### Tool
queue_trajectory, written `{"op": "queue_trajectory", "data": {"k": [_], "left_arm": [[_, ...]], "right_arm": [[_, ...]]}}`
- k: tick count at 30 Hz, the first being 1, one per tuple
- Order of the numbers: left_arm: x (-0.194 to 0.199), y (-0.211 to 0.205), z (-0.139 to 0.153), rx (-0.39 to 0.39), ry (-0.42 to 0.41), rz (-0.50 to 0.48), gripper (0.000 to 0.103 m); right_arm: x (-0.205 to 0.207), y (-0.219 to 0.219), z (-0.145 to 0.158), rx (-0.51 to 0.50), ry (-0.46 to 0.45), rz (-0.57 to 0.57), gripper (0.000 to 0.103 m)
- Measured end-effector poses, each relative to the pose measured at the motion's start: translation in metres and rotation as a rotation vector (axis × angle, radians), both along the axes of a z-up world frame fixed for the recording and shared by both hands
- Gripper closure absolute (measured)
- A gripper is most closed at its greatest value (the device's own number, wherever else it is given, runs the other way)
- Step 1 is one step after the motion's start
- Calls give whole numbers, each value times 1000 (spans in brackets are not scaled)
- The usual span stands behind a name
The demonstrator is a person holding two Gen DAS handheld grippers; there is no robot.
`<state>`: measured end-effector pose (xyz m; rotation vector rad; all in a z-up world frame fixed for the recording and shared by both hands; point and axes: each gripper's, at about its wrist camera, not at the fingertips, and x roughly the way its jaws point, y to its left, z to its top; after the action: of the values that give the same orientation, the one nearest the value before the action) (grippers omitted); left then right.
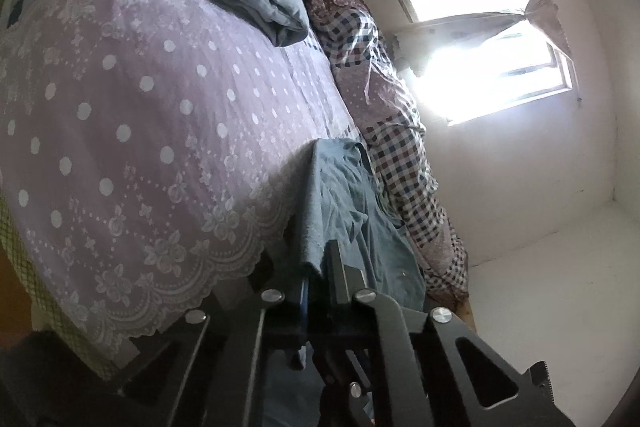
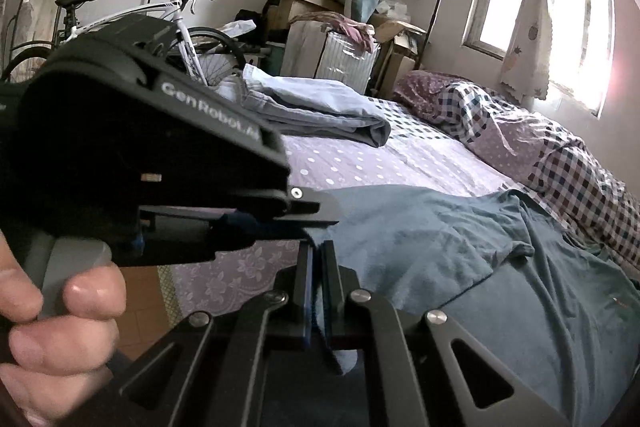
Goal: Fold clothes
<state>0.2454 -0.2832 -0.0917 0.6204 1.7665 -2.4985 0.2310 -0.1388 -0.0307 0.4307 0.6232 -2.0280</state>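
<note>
Clamped on the teal T-shirt (image 2: 460,247)'s near edge: right hand-held gripper (image 2: 317,259), with left hand-held gripper (image 2: 316,215) pinching just beside it. Spread away from both across the bed (image 2: 360,159), long axis toward the checked quilt (image 2: 560,163).

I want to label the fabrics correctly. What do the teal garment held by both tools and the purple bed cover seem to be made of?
Teal garment: probably soft cotton knit, matte; it drapes in limp folds with no shine. Purple bed cover: seems a thin woven cloth with lace-like white flowers, dots and a scalloped edge; the fibre itself cannot be told.
</note>
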Motion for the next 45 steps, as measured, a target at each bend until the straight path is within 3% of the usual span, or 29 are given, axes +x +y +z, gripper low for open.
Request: {"op": "queue_trajectory", "data": {"k": [5,7,9,12,23,28,37,45], "left_arm": [[0,-4,8,-19,7,7,101],[0,-6,13,-37,7,9,101],[1,-8,18,-55,6,10,101],[1,-13,26,-69,12,11,101],[-21,-81,83,-142,55,77,102],[-45,-127,130,-217,83,113,102],[-125,-190,199,-368,37,117,102],[-159,-203,215,-420,-16,114,102]], "right_arm": [[-1,2,3,-1,-6,-9,96],[-4,5,8,-12,-14,-22,88],[-11,10,16,-38,-34,-45,70],[-25,22,33,-92,-57,-88,57],[-90,81,91,-219,-74,-294,57],[-121,116,109,-260,-86,-378,57],[-155,156,119,-289,-148,-460,57],[-174,164,121,-274,-172,-470,57]]}}
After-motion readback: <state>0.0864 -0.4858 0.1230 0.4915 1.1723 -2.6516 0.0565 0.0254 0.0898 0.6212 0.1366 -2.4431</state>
